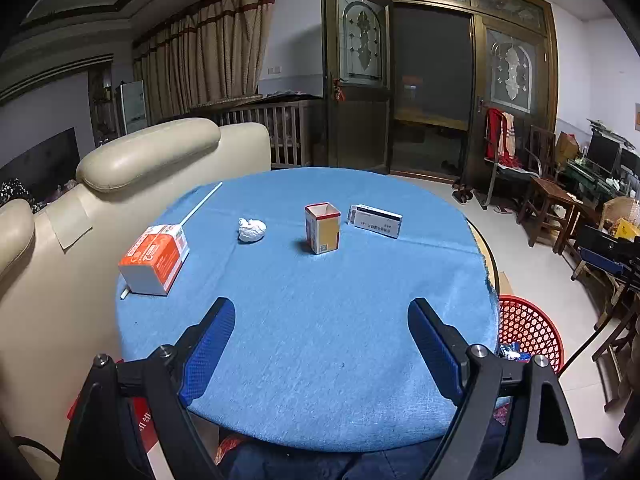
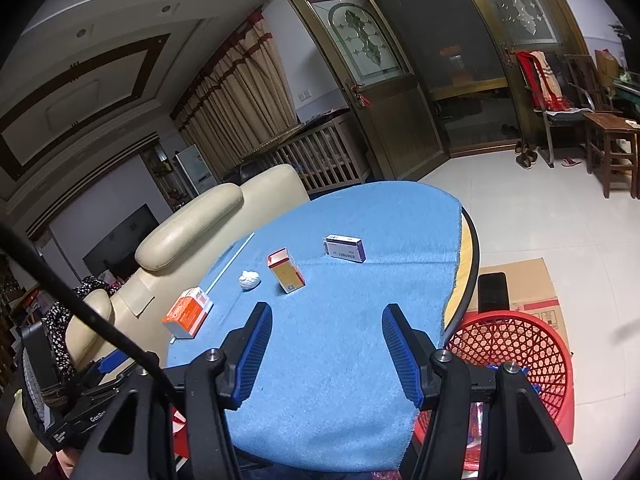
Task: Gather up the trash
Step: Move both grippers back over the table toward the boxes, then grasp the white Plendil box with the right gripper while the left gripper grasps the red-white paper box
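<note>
Blue-padded left gripper [image 1: 321, 312] and right gripper [image 2: 327, 318] both hang with jaws spread and empty over the blue tablecloth [image 1: 320, 340]. Farther back lie an orange-and-white carton [image 1: 154, 259], crumpled tissue [image 1: 251, 230], upright open box [image 1: 322, 228] and flat white box [image 1: 376, 220]. Beside the table stands a red mesh basket [image 2: 516, 356].

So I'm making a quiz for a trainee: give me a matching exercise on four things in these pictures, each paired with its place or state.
Things:
1. orange and white box
2. crumpled paper ball
3. open carton
4. red basket

Places or states:
A. stands upright, top open, mid-table
B. on the floor beside the table
C. lies near the table's sofa-side edge
D. between the orange and white box and the open carton

Pairs: 1-C, 2-D, 3-A, 4-B
</note>
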